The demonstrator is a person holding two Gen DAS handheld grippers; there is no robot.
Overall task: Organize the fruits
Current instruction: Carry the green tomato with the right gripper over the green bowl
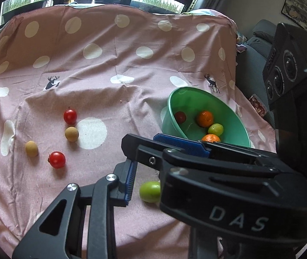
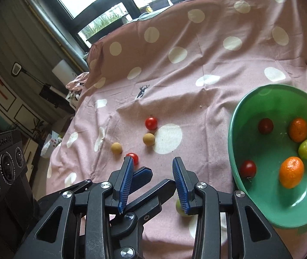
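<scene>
Both grippers are crowded together low over the pink polka-dot cloth (image 2: 196, 86). The right gripper (image 2: 153, 172) has its blue ribbed pads (image 2: 180, 181) a modest way apart with nothing between them. The left gripper (image 2: 142, 176) pokes in from the side, mostly hidden. Its jaws read as closed, and I can't see anything in them.

The green plastic bowl (image 2: 232, 129) sits just to the right, already holding two oranges, two red tomatoes and a green fruit. The small round green fruit (image 1: 150, 192) lies on the cloth right under the right gripper, half tucked behind one finger. That looks like the next pick to me.

To do it well, the right gripper should spread a touch wider and centre over the fruit, then close gently, because round fruit rolls. The left one should back out so they don't clash.

Further off wait the far red cherry tomato (image 1: 70, 116), the near red cherry tomato (image 1: 57, 159) and two tan round fruits (image 1: 71, 133).
</scene>
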